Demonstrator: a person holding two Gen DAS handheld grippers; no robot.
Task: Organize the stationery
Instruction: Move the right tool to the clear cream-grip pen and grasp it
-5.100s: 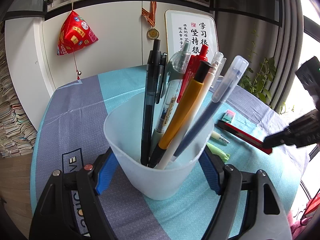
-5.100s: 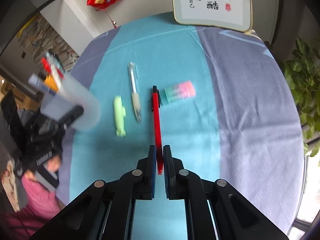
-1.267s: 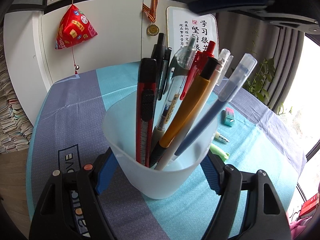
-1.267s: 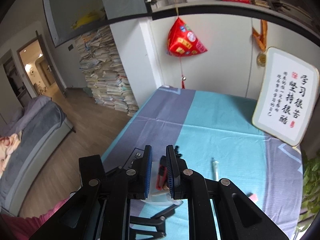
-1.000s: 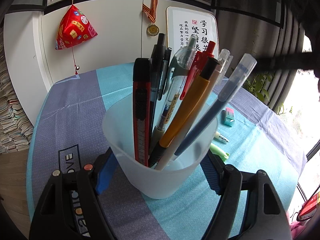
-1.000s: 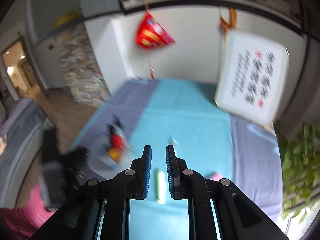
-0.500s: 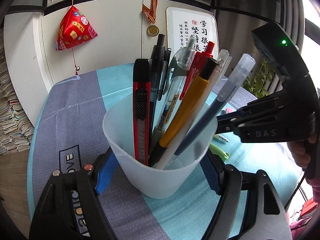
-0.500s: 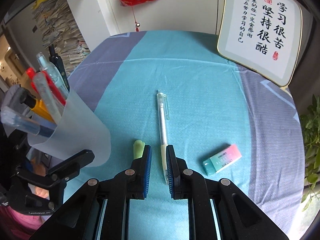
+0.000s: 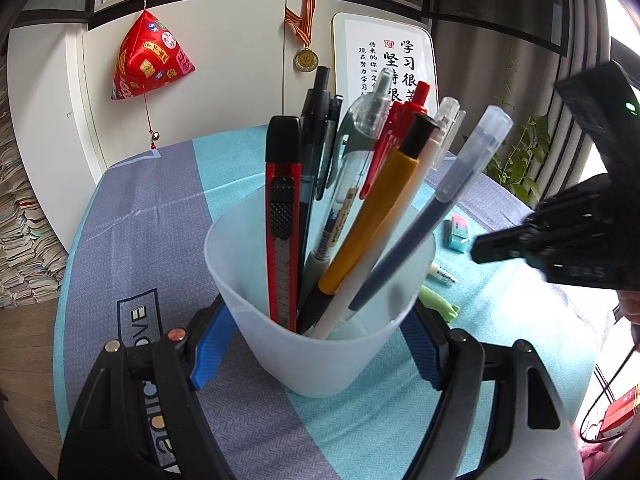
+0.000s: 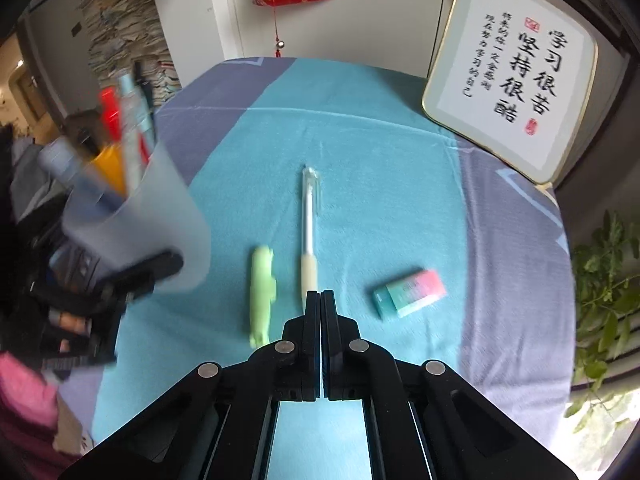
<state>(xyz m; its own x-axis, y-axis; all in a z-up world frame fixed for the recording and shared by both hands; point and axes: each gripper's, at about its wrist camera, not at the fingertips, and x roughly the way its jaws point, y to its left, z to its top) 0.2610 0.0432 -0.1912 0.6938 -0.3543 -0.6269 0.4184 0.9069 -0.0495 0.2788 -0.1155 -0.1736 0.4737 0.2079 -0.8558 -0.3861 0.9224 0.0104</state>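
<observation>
My left gripper [image 9: 316, 336] is shut on a translucent white cup [image 9: 320, 344] that holds several pens and a red utility knife [image 9: 283, 216]. The cup also shows blurred at the left of the right wrist view [image 10: 136, 236]. My right gripper [image 10: 321, 296] is shut and empty, its tips just above the near end of a clear pen with a cream grip [image 10: 308, 232] lying on the cloth. A light green highlighter [image 10: 262, 288] lies left of the pen. A pink and teal eraser [image 10: 410, 292] lies right of it.
A round table with a teal and grey-blue cloth [image 10: 360, 152]. A framed calligraphy board [image 10: 512, 76] stands at the far right edge. A red hanging ornament [image 9: 150, 58] hangs on the white cabinet. A green plant [image 10: 604, 288] stands beyond the right edge.
My right gripper has closed its jaws and dropped closer to the near end of the clear pen. Earlier it released the red utility knife into the cup. The left gripper keeps holding the cup.
</observation>
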